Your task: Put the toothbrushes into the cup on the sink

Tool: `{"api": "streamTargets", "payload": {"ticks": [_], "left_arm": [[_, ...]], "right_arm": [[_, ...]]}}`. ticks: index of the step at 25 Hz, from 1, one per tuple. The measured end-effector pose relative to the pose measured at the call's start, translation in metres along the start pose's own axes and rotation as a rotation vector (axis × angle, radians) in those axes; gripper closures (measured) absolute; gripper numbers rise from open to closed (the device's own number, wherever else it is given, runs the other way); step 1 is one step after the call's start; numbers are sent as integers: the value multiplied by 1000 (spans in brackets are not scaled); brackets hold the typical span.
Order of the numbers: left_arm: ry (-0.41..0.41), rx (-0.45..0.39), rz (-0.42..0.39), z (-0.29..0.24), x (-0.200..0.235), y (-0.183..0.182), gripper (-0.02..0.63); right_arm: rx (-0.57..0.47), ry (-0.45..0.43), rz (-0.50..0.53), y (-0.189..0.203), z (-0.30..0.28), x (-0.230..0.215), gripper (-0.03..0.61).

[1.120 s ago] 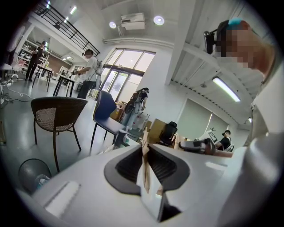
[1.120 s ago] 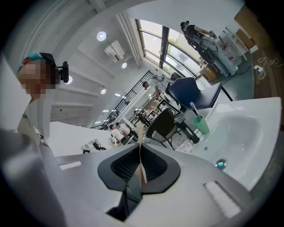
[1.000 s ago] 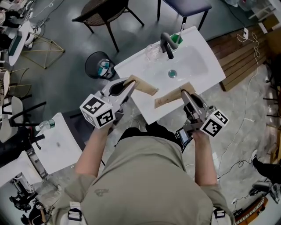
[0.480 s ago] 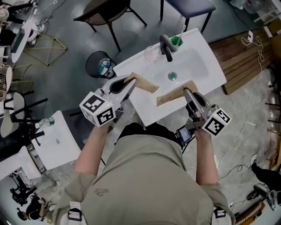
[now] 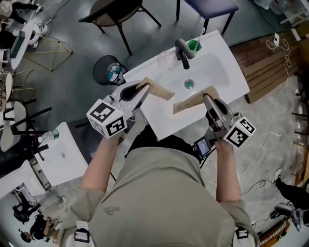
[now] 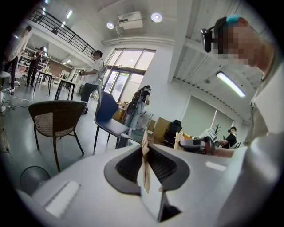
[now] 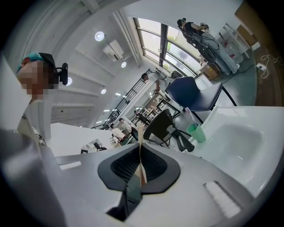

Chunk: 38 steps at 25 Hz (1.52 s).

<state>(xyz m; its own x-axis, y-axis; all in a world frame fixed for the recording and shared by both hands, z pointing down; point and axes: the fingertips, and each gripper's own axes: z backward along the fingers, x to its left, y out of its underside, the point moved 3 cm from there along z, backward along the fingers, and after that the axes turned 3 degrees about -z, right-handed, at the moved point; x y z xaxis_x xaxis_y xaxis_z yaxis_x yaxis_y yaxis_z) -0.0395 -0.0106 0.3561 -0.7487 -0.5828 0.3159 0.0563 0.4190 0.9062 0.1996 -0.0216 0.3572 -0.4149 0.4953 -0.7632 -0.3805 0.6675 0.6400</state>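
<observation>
Over the white sink (image 5: 227,72), each gripper holds a flat brown cardboard toothbrush pack. My left gripper (image 5: 143,90) is shut on one pack (image 5: 159,91) above the sink's left edge; it appears edge-on (image 6: 144,166) between the jaws. My right gripper (image 5: 206,99) is shut on the other pack (image 5: 190,102) above the front rim, seen as a thin strip (image 7: 140,156). The two packs are apart. A green cup (image 5: 193,46) with a toothbrush in it stands at the sink's back, beside the dark faucet (image 5: 182,50); the cup (image 7: 196,132) also shows far ahead in the right gripper view.
A clear glass (image 5: 167,58) stands left of the faucet. The drain (image 5: 189,84) lies mid-basin. A round bin (image 5: 110,71) sits on the floor left of the sink, with chairs (image 5: 113,12) behind. A second white sink unit (image 5: 65,159) is at the lower left. Cables (image 5: 270,120) trail on the right.
Both grippers have drifted slightly farther over the sink with their packs still held. Nothing was let go.
</observation>
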Motion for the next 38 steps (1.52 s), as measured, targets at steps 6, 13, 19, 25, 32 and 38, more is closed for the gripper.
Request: {"api": "streamTargets", "payload": {"ticks": [6, 13, 19, 25, 32, 38], "left_arm": [[14, 2, -4, -6, 14, -6, 568], [35, 3, 10, -7, 35, -8, 569], [44, 7, 18, -5, 58, -10, 569], [48, 15, 39, 1, 80, -8, 568], [44, 17, 54, 9, 96, -5, 569], [34, 20, 69, 20, 105, 1, 568]], "right_arm": [[-16, 26, 3, -6, -10, -3, 561], [-32, 59, 4, -10, -28, -4, 560], [-45, 80, 10, -18, -48, -5, 560], [-47, 93, 32, -24, -71, -2, 561], [-55, 96, 52, -32, -95, -2, 560], [-59, 98, 87, -40, -113, 3, 561]]}}
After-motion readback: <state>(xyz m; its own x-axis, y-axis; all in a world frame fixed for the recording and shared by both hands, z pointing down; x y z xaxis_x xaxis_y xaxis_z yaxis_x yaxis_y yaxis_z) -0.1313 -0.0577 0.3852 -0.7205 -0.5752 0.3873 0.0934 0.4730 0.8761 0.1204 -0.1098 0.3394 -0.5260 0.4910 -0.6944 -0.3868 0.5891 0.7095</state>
